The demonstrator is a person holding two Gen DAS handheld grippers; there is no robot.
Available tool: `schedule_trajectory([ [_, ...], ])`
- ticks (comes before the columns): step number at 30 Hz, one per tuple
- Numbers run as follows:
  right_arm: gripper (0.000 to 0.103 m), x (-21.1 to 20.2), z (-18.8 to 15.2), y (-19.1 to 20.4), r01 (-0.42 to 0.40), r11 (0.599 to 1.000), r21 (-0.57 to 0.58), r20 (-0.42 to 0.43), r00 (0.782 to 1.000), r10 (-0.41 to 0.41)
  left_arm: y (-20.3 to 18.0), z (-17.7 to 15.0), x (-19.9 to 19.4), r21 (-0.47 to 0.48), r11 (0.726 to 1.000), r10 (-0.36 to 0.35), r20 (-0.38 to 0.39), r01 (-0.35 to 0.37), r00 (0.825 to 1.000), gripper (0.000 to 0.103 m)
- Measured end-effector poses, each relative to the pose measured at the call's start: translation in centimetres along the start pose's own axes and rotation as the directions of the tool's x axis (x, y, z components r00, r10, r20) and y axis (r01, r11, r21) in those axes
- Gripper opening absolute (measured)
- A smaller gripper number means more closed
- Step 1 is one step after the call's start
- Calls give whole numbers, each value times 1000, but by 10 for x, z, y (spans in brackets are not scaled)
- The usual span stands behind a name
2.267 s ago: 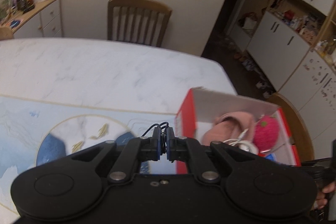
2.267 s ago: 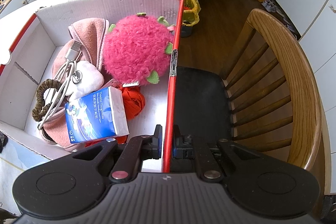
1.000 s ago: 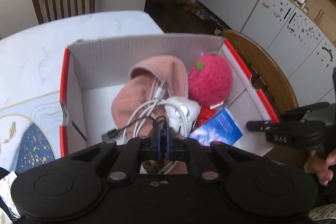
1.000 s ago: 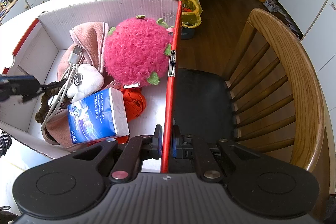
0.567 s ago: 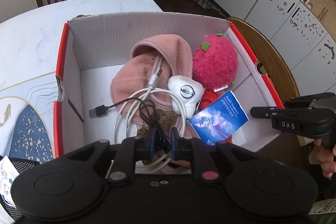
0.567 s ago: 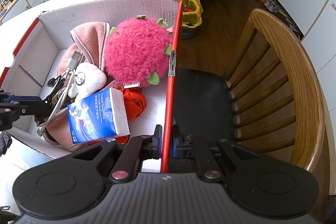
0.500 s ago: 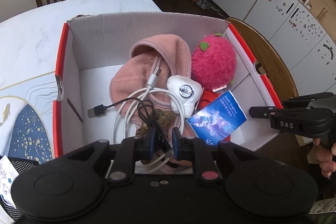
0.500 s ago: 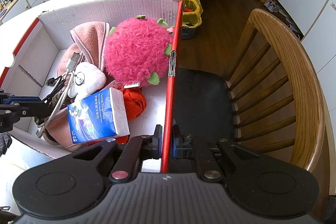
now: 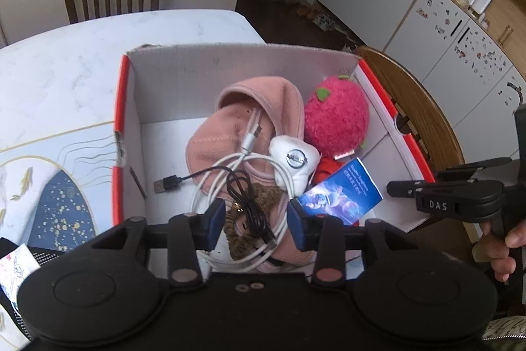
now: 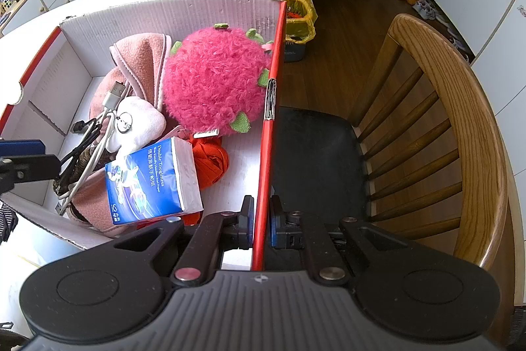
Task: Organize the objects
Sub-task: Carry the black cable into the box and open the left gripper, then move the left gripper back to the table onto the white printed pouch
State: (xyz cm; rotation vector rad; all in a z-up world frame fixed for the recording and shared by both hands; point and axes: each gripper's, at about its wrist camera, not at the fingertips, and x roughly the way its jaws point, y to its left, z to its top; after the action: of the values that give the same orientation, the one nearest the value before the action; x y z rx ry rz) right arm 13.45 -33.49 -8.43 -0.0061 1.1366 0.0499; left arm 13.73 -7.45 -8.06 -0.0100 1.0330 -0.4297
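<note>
The left gripper (image 9: 254, 221) hangs over the near end of the red-edged white cardboard box (image 9: 230, 61), and its jaws are opening with nothing pressed between the blue pads. A second ago they were pinched on the thin black USB cable (image 9: 243, 196); that cable now lies loose inside the box, coiled on the white charging cable (image 9: 230, 163) and the brown leopard-print scrunchie (image 9: 259, 196), its plug pointing toward the box's left wall. So the drop is made: judged from this, one more item is stowed.

The right gripper (image 10: 261, 224) stays clamped on the box's red right wall, as it was before, steadying the box.

Also in the box: a pink fleece hat (image 9: 250, 107) toward the far wall, a fuzzy magenta strawberry plush (image 10: 213, 81) against the right wall, a small white plush (image 9: 294, 158) at the middle, and a blue tissue pack (image 10: 151, 180) near the front.

The likely next step is for the left hand to pull back and fetch another thing from the table.
</note>
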Motion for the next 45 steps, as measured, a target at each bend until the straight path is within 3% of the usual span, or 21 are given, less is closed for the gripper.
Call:
schedule_trajectory([
  [8, 9, -1, -1, -1, 2, 1000, -1, -2, 1000, -2, 15, 1, -25, -30, 999, 43, 52, -41, 998, 54],
  [16, 9, -2, -1, -2, 2, 1000, -1, -2, 1000, -2, 47, -1, -58, -85, 991, 108, 107, -99, 988, 78],
  [24, 9, -3, -3, -4, 9, 1000, -1, -5, 1000, -9, 98, -11, -81, -188, 968, 187, 111, -164, 976, 100],
  [34, 9, -2, -1, -5, 16, 1000, -2, -7, 1000, -16, 154, -42, -79, -310, 917, 266, 14, -249, 964, 101],
  [45, 9, -2, -1, -4, 26, 1000, -13, -11, 1000, -26, 203, -63, -57, -485, 840, 219, -106, -243, 970, 101],
])
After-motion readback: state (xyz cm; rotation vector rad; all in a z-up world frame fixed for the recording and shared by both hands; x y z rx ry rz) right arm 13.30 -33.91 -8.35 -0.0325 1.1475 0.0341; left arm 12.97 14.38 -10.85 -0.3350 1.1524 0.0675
